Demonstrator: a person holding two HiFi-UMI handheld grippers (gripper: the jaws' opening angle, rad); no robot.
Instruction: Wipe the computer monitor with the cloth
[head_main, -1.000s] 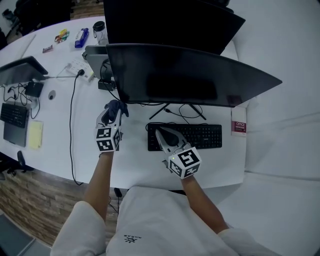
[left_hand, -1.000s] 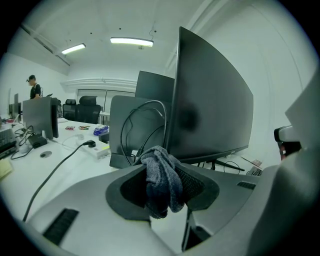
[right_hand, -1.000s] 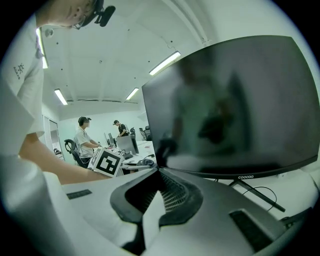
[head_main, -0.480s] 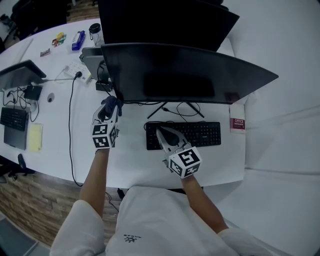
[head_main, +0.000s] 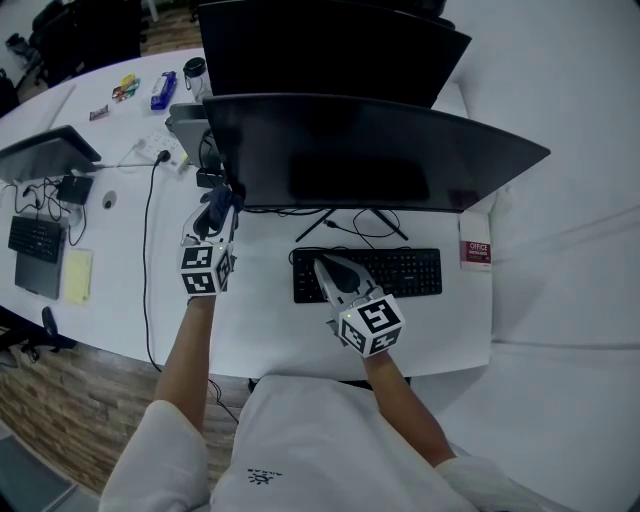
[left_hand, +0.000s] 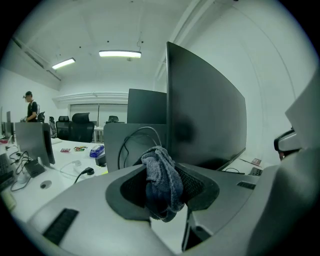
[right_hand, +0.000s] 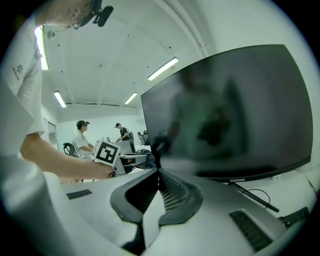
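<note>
The big dark monitor (head_main: 380, 150) stands on the white desk, its screen off. My left gripper (head_main: 218, 215) is shut on a bunched dark blue cloth (left_hand: 161, 182), held right at the monitor's lower left corner; in the left gripper view the monitor (left_hand: 207, 120) rises just right of the cloth. In the head view the cloth (head_main: 220, 203) pokes out dark at the jaw tips. My right gripper (head_main: 328, 272) hovers over the left end of the keyboard (head_main: 395, 272), jaws shut and empty. In the right gripper view the screen (right_hand: 230, 110) fills the right side, and the left gripper (right_hand: 142, 160) shows at the screen's edge.
A second monitor (head_main: 320, 40) stands behind the first. Cables (head_main: 150, 230) run across the desk at the left, beside a power strip (head_main: 160, 150), a second keyboard (head_main: 35, 238), a yellow notepad (head_main: 78, 275) and small items (head_main: 165, 88). A red-labelled card (head_main: 478, 254) lies right of the keyboard.
My left gripper has moved forward and up with the cloth, from the open desk to the monitor's lower left corner. The right gripper has stayed over the keyboard.
</note>
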